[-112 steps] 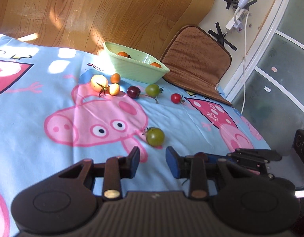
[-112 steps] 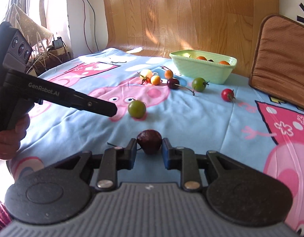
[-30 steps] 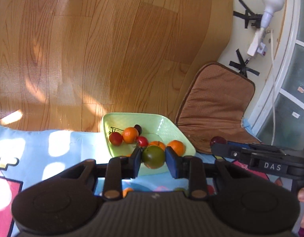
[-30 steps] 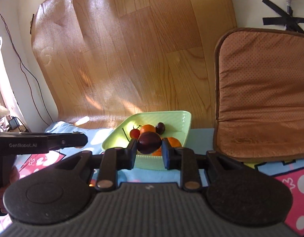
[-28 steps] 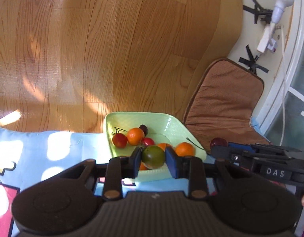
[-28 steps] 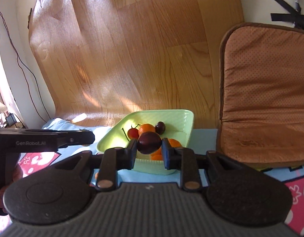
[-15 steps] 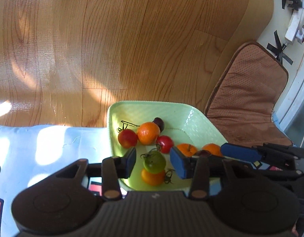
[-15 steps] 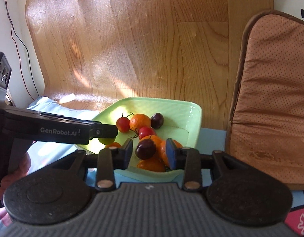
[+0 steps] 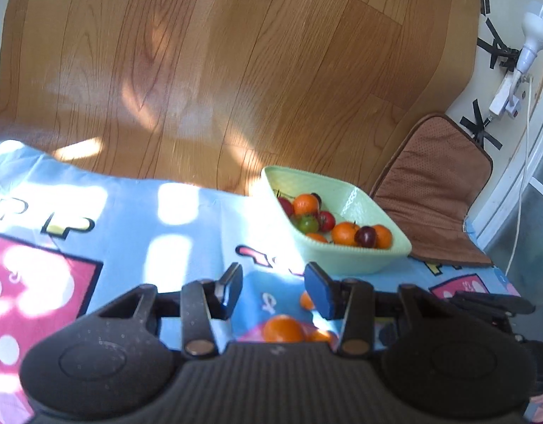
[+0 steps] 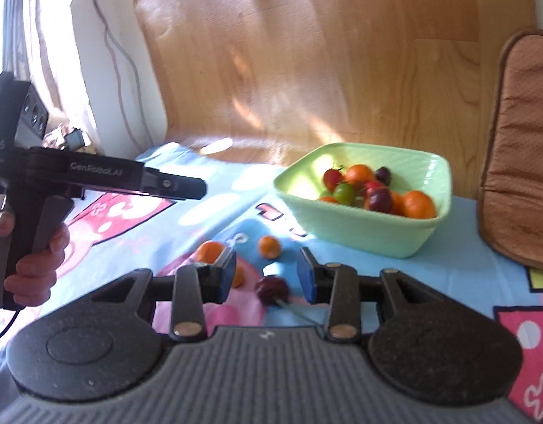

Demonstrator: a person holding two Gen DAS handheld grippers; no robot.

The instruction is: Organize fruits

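Both grippers' fingers are parted and empty: the left gripper (image 9: 273, 291) has dropped its green tomato (image 9: 307, 224), the right gripper (image 10: 266, 275) its dark plum (image 10: 379, 200), into the glossy, square green bowl (image 10: 363, 229). Round oranges (image 10: 269, 246) remain nearer on the soft cartoon blanket (image 10: 448, 268). Beyond lies wood-grain flooring (image 9: 200, 70).

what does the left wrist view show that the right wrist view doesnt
Only the left wrist view: a white lamp bulb with its cord and black tape on the wall.
Only the right wrist view: the left gripper from the side, the hand holding it, and a dark purple fruit on the cloth.
Both: the green bowl of fruit, the brown cushion, loose orange fruits and the blue cartoon cloth.
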